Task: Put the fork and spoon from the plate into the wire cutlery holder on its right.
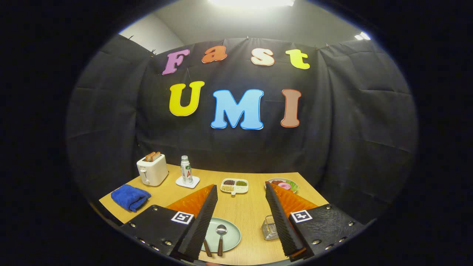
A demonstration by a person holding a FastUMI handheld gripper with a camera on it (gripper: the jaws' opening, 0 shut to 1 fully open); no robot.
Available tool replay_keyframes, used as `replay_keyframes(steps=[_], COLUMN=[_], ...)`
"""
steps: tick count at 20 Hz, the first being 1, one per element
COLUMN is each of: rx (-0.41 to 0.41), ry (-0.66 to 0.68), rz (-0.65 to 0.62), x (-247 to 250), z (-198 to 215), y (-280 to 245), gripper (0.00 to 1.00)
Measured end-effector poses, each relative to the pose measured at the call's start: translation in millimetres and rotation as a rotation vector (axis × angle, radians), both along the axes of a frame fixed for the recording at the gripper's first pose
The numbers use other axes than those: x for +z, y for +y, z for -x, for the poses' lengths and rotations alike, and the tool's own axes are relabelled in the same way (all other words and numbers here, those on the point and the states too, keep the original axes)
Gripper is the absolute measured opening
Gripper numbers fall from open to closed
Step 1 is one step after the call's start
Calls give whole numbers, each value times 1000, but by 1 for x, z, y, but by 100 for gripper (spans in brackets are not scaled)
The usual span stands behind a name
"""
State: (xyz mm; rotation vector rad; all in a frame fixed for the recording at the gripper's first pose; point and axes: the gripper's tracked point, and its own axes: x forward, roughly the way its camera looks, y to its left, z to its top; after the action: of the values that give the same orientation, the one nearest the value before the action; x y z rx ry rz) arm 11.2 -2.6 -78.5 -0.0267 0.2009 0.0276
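1. The gripper (241, 225) hangs above the wooden table (251, 214) with its jaws wide apart and nothing between them but air.
2. The plate (231, 231), round, pale green and smooth, lies just beside the left finger, partly hidden under it.
3. The spoon (221, 238) rests on the plate, its shiny metal bowl pointing away and its dark brown handle toward the gripper. Beside it, a second dark handle, probably the fork (207, 248), peeks out from under the left finger; its head is hidden.
4. The wire cutlery holder (269, 228), a small open basket of thin bright wire, stands on the table against the inner side of the right finger, near the plate.
5. Handling, as a judgement: both utensils look light, stiff and slim. The polished metal may slip, so the matte handle is the better hold, pinched across its width. Lying flat on a hard glazed plate, they may skid or pivot when pressed.
6. Beyond the fingers sit a divided snack tray (234, 185), a bottle (186, 170), a cream toaster (152, 170) and a soft blue cloth (130, 197).
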Motion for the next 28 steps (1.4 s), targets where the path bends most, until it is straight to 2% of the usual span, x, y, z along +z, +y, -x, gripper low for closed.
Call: replay_keyframes(steps=[9, 21, 28], rx=[46, 142, 164], ry=[153, 571, 743], rz=[26, 161, 203], x=[-55, -189, -240], z=[-4, 11, 17], y=[8, 24, 27], gripper=[80, 81, 79])
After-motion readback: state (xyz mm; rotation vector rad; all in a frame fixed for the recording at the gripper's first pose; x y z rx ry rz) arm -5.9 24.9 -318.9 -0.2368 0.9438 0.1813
